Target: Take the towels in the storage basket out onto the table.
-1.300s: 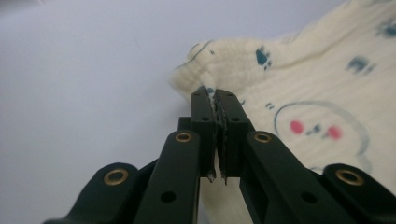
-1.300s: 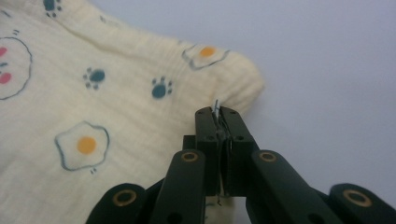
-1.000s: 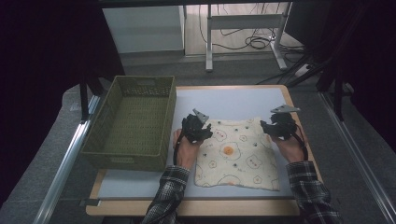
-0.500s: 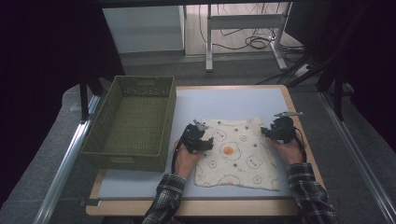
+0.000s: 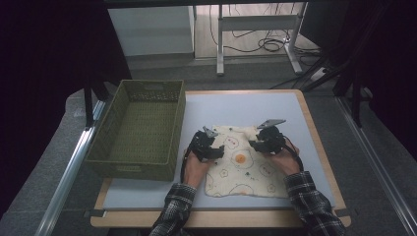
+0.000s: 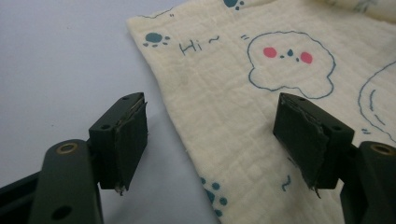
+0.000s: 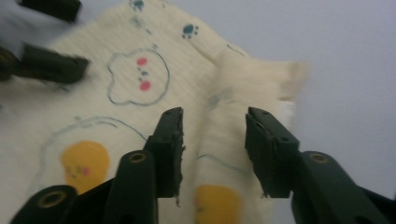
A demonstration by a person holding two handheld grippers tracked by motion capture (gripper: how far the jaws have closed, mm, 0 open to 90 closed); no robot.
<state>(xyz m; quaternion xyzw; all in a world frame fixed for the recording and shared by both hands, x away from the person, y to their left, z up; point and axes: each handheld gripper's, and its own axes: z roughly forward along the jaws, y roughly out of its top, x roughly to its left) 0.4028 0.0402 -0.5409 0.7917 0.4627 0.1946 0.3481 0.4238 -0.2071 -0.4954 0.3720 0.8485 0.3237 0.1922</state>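
Over the cloth [image 5: 246, 167], the released right gripper [image 5: 261, 139] has shifted inward, narrowing; left gripper [image 5: 206, 142] released.

Plaid sleeves [image 5: 179, 209]; black grippers [image 5: 206, 145] with brass-ringed arms and worn jaws.

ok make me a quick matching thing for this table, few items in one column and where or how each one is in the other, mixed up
Things:
1. green basket
2. printed cloth
3. left tongs
4. right tongs

Places or states:
A. open, straddling a raised fold of the cloth
B. lying on the mat, one part bunched up
C. on the table's left side
D. open over the cloth's edge, one jaw above bare mat

Pairs: 1-C, 2-B, 3-D, 4-A
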